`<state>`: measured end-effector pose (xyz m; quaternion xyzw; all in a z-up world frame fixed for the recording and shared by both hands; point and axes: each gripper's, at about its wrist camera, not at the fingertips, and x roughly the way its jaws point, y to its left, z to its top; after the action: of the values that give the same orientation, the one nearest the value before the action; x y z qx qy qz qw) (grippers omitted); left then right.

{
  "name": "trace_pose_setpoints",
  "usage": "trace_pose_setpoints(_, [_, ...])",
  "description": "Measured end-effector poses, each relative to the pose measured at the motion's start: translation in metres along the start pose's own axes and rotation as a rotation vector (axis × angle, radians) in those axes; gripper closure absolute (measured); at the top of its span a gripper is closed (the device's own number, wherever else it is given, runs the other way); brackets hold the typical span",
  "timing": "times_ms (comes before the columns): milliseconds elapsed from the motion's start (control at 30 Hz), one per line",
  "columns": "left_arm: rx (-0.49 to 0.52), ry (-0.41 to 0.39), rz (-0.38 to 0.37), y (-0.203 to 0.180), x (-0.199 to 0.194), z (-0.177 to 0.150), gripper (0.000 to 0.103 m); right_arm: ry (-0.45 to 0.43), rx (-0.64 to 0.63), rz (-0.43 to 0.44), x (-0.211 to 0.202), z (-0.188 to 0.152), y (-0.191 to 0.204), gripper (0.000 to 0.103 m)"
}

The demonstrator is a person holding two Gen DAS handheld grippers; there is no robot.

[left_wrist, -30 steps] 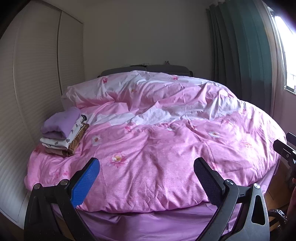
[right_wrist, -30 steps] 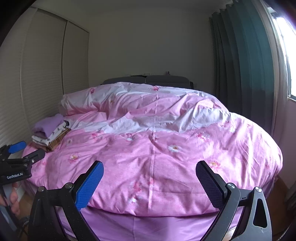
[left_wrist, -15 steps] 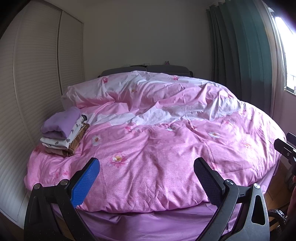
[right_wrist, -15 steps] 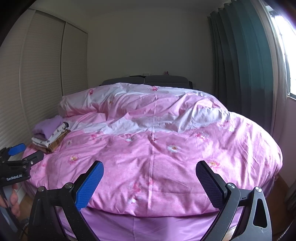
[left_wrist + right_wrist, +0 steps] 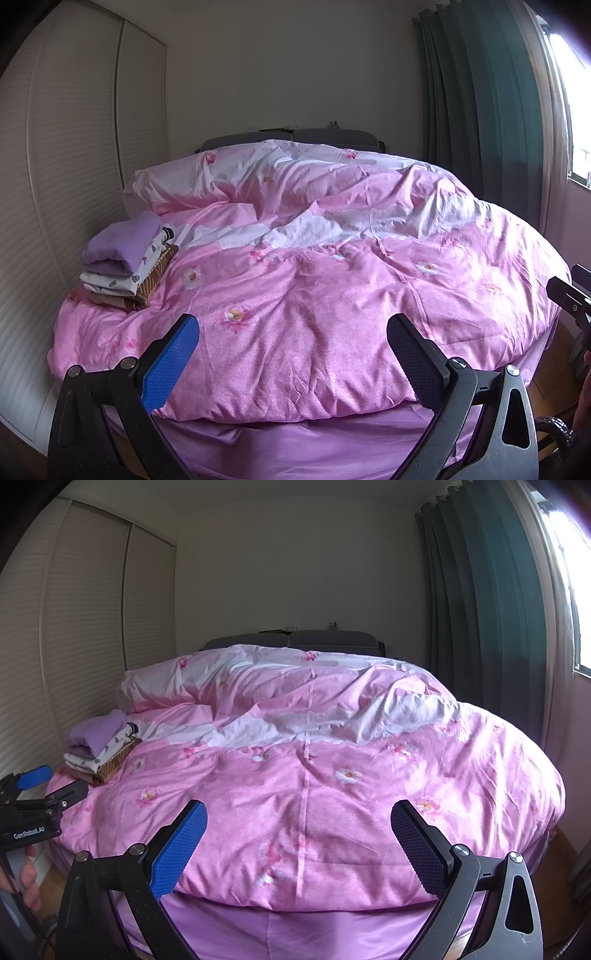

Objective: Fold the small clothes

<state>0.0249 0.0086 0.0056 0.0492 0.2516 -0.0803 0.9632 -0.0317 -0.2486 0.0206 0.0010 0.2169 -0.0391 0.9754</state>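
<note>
A stack of folded small clothes (image 5: 127, 264) lies on the left side of the bed, with a lilac piece on top, a white patterned one under it and a brown one at the bottom; the right wrist view shows the stack (image 5: 99, 747) too. My left gripper (image 5: 293, 338) hangs open before the foot of the bed, nothing between its fingers. Beside it to the right, my right gripper (image 5: 298, 825) is open and empty as well. Both are well short of the stack.
A rumpled pink flowered duvet (image 5: 332, 280) covers the whole bed over a purple sheet (image 5: 314, 443). Louvred wardrobe doors (image 5: 70, 177) run close along the left. Green curtains (image 5: 491, 122) and a window stand at the right. A hand (image 5: 27, 880) holds the left gripper.
Hardly anything has moved. The right wrist view has drifted slightly, so the bed sits a little lower in it.
</note>
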Motion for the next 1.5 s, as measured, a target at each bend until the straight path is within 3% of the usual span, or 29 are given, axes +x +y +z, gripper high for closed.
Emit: trace_pose_setpoints(1500, [-0.007, 0.039, -0.013, -0.001, 0.009, -0.013, 0.0, 0.013, 0.004, 0.01, 0.004, -0.004, 0.002, 0.002])
